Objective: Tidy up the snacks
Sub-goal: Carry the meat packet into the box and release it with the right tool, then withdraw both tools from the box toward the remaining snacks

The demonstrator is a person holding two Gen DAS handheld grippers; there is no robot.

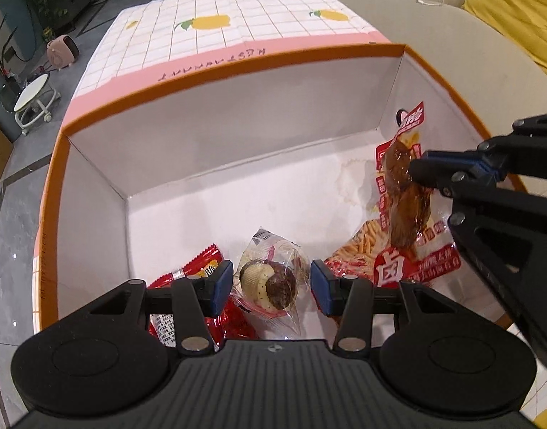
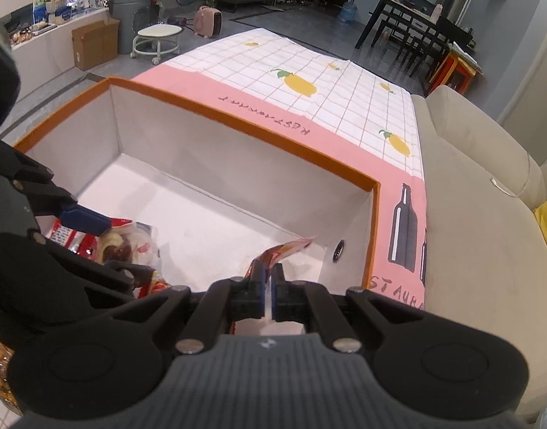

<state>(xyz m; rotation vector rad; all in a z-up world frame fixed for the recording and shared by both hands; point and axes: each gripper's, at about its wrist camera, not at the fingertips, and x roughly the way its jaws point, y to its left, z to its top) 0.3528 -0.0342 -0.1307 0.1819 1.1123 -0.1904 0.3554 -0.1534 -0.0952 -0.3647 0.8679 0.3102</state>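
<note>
An orange-rimmed box [image 1: 237,62] with a white inside stands on the table. In it lie a clear-wrapped round cake [image 1: 273,279], a red snack bag [image 1: 205,268] and a fries bag [image 1: 359,250]. My left gripper [image 1: 272,282] is open, its jaws on either side of the cake, just above it. My right gripper [image 1: 421,171] is shut on a clear and red packet of braised meat [image 1: 405,193] and holds it upright over the box's right side. In the right wrist view the right gripper [image 2: 270,286] pinches the packet's edge [image 2: 280,250] above the box floor [image 2: 209,228].
The box [image 2: 259,132] sits on a pink and checked lemon-print tablecloth [image 2: 309,71]. A beige sofa [image 2: 488,214] with a yellow cushion [image 1: 516,7] runs along the right. A white stool [image 2: 159,35], a cardboard box [image 2: 94,43] and a pink heater [image 2: 209,21] stand on the floor beyond.
</note>
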